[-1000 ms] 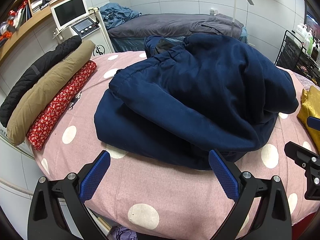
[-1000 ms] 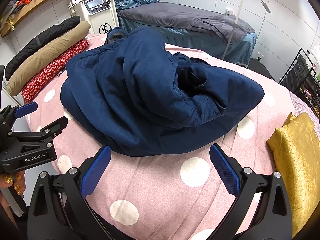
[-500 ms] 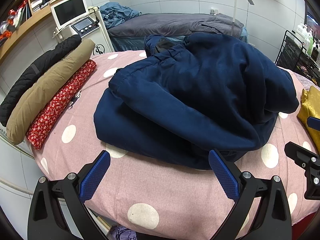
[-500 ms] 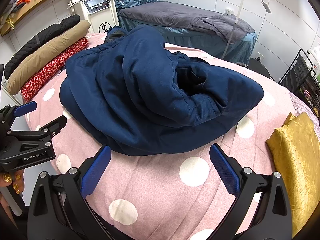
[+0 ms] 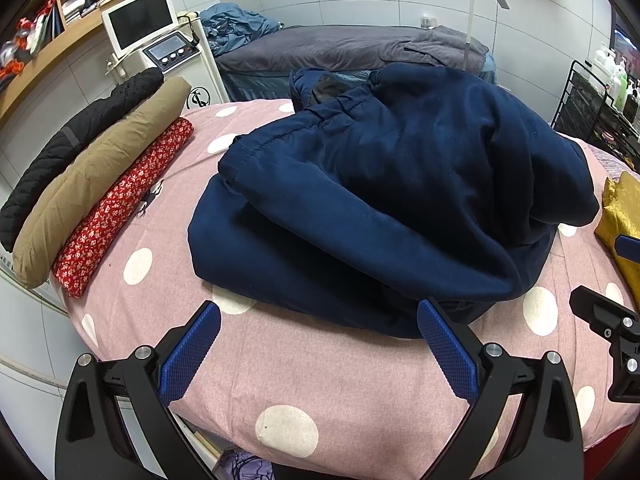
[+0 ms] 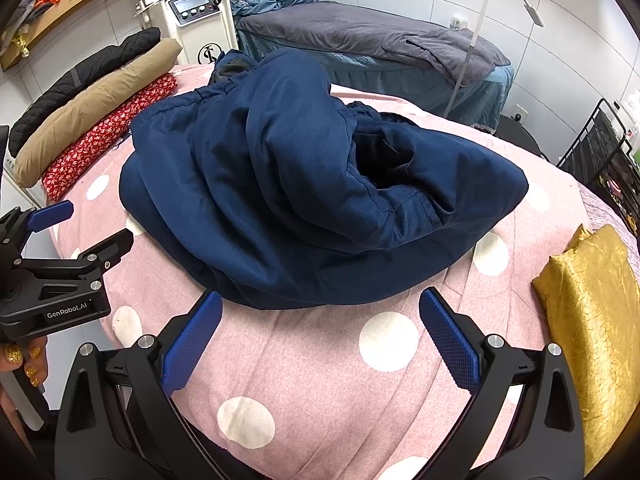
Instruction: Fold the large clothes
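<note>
Pink quilted bedding with white polka dots [image 5: 304, 364] covered the round bed under both of my grippers, with grey tiled walls and a grey-covered treatment couch [image 6: 360, 36] beyond. Straight ahead of the left gripper [image 5: 318, 350] lay the one bulky navy blue padded coat [image 5: 400, 200], heaped in loose folds; its near hem sat just past my fingertips, almost touching the right-hand blue pad [image 5: 448, 354]. From the right gripper [image 6: 320, 338] the same coat lay ahead too, its near edge just beyond the left-hand pad [image 6: 192, 344]. I judged its long axis to run across both grippers, side to side, with the gathered elastic edge towards the far left. Both grippers stood with jaws spread wide and nothing between them. Neither seemed clearly nearer; the left had the hem closest to a pad, so I reckoned it the readier one for the first pinch. Off to the left of the left gripper I counted three rolled garments lying touching in a row: one black quilted roll [image 5: 80, 144], one tan roll [image 5: 100, 176] and one red floral roll [image 5: 120, 208]. To the right of the right gripper sat one folded crinkled gold cloth [image 6: 588, 312], well clear of the coat. I judged the coat not yet neatly folded.
</note>
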A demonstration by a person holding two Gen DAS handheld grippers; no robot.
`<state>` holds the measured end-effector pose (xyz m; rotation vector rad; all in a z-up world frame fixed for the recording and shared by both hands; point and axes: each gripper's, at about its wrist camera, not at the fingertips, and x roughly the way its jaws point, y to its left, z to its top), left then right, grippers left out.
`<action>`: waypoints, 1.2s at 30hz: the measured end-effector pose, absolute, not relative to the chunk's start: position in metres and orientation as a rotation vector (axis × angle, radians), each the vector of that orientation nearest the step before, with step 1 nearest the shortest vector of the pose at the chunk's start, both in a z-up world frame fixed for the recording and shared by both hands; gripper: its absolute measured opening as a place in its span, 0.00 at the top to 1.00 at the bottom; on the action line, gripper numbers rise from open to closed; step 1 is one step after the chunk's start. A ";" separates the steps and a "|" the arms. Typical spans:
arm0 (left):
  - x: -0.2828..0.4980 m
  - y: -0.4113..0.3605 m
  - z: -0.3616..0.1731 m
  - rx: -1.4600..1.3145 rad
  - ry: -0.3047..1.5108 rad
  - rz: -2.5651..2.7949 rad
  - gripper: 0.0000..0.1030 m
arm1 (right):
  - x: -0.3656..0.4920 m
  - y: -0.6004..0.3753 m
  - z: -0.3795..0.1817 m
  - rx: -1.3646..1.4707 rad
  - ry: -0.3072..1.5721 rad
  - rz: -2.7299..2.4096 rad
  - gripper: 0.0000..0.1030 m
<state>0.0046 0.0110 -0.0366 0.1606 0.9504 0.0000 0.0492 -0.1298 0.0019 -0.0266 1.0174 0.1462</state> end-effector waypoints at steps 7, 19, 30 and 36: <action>0.006 0.013 -0.039 0.163 0.964 0.004 0.06 | 0.049 -0.129 0.000 -0.027 1.023 0.148 0.06; 0.010 0.012 -0.043 0.158 0.988 0.008 0.06 | 0.053 -0.129 -0.003 -0.025 1.026 0.151 0.06; 0.014 0.016 -0.048 0.153 0.997 0.012 0.06 | 0.059 -0.128 -0.004 -0.034 1.032 0.152 0.06; 0.016 0.016 -0.048 0.153 0.999 0.014 0.06 | 0.061 -0.129 -0.004 -0.034 1.031 0.147 0.06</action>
